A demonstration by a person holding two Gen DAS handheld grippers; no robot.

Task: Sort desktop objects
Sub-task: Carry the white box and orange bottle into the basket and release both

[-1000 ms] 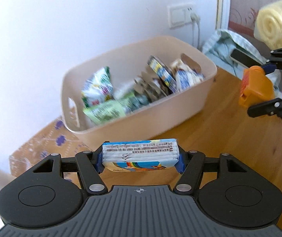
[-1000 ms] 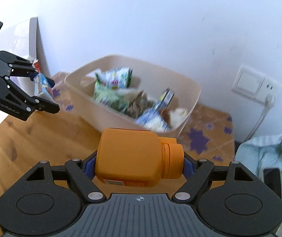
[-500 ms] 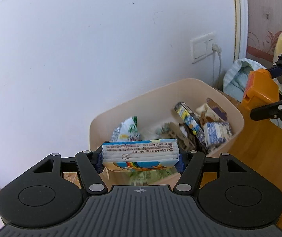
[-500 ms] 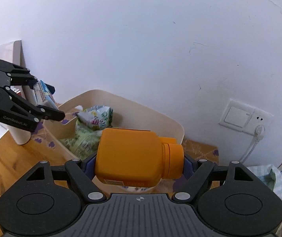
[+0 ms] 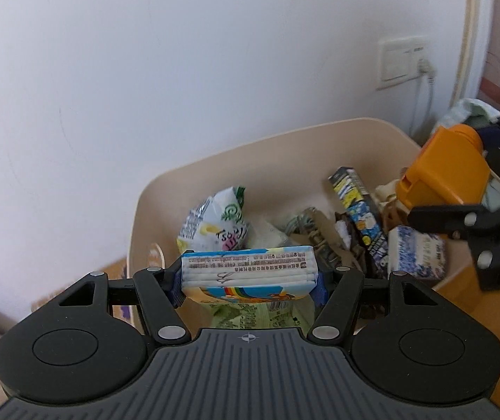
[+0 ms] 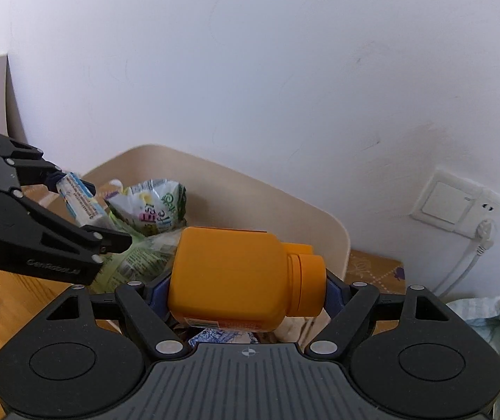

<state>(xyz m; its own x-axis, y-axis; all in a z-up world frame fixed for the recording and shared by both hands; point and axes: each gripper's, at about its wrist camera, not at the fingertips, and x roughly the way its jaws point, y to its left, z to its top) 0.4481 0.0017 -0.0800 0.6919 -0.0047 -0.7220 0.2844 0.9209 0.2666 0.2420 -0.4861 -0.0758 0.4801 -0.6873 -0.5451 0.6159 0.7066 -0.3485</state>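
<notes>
Step in hand: drop-off. Left hand-held gripper [image 5: 250,280] grasping tissue pack [image 5: 248,273], right hand-held gripper [image 6: 246,292] grasping orange bottle [image 6: 236,276]; both over beige bin [image 5: 285,150] of snack packets. Next, likely: unclench, let each fall inside rim.

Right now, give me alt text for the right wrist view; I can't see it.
The right gripper holds an orange bottle sideways over a beige bin of snack packets. At left, the left gripper holds a tissue pack over the same bin.
</notes>
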